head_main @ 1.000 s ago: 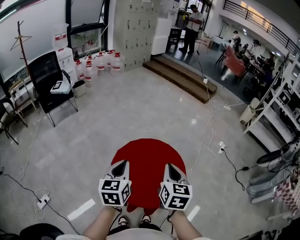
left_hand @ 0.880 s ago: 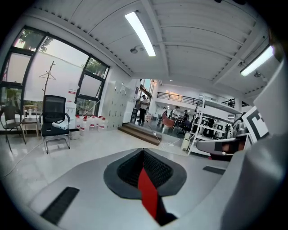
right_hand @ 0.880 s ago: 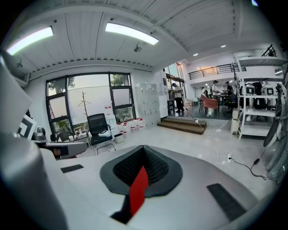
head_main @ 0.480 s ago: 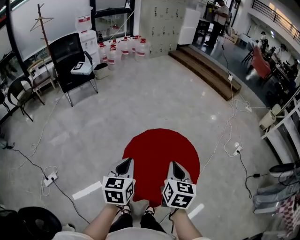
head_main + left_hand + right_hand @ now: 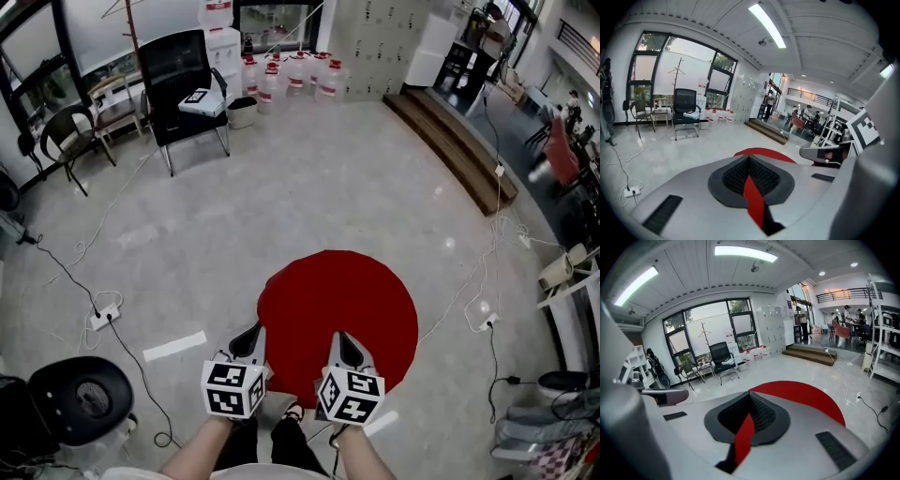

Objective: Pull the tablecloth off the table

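A round red tablecloth (image 5: 342, 305) lies spread flat below me in the head view, over the grey floor. Both grippers reach to its near edge. My left gripper (image 5: 255, 330) is shut on the cloth's near-left rim, and in the left gripper view a red strip of cloth (image 5: 753, 199) runs out between the closed jaws (image 5: 749, 159). My right gripper (image 5: 340, 336) is shut on the near-right rim, with the same red strip (image 5: 744, 437) pinched in its jaws (image 5: 750, 397). The rest of the cloth (image 5: 801, 394) spreads out beyond. The table under it is hidden.
A black office chair (image 5: 186, 80) and water bottles (image 5: 291, 70) stand at the back. A wooden step (image 5: 459, 141) runs along the far right. Cables and a power strip (image 5: 103, 316) lie at the left, a black round seat (image 5: 80, 398) at the near left, shelving at the right edge.
The head view has swung left, so the chair and bottles moved right in the picture. Both grippers keep their hold on the near edge of the cloth, which shows more fully now.
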Motion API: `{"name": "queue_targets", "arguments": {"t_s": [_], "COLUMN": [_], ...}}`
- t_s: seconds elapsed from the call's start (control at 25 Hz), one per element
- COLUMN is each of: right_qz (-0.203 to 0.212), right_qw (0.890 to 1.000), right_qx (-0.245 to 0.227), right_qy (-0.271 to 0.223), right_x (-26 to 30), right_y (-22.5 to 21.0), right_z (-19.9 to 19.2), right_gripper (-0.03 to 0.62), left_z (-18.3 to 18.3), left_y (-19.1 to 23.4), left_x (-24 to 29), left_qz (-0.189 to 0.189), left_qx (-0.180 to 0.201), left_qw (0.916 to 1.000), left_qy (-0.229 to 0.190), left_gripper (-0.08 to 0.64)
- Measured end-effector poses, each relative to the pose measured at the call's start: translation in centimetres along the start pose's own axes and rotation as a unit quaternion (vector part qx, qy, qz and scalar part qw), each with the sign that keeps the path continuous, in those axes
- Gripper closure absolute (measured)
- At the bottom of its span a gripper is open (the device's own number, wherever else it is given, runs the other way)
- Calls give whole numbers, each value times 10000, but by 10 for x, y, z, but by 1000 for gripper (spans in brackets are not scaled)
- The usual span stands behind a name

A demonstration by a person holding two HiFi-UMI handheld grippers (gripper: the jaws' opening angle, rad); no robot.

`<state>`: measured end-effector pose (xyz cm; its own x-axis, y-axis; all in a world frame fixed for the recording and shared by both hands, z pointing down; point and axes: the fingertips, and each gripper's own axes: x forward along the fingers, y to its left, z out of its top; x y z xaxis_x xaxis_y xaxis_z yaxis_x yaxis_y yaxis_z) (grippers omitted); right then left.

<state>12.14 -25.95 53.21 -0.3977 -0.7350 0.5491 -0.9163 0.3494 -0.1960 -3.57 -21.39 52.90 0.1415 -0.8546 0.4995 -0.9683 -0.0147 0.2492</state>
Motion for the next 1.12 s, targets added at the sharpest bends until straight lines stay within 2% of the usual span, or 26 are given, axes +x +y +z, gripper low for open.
{"name": "queue_targets", "arguments": {"t_s": [0.24, 0.52, 0.76, 1.12], "right_qz": [142, 96, 7, -164], "right_qw": [9992, 9970, 9951, 9931], "right_qx": [-172, -182, -170, -126], "right_qy": [338, 741, 969, 1152], "right_x": [16, 37, 46, 58], "right_y": [9, 18, 19, 14], "right_z": [-24, -61, -88, -104], "right_gripper": [568, 568, 568, 568], "left_z": [-37, -75, -109, -132], "left_y": [24, 52, 67, 78], "left_x": [-7, -5, -2, 12], "left_qz": [307, 445, 228, 87], "left_qx": [-358, -593, -793, -706], "left_qw": [9987, 9962, 9952, 9948], "left_qy": [206, 461, 528, 735], "left_gripper": [543, 543, 543, 543]}}
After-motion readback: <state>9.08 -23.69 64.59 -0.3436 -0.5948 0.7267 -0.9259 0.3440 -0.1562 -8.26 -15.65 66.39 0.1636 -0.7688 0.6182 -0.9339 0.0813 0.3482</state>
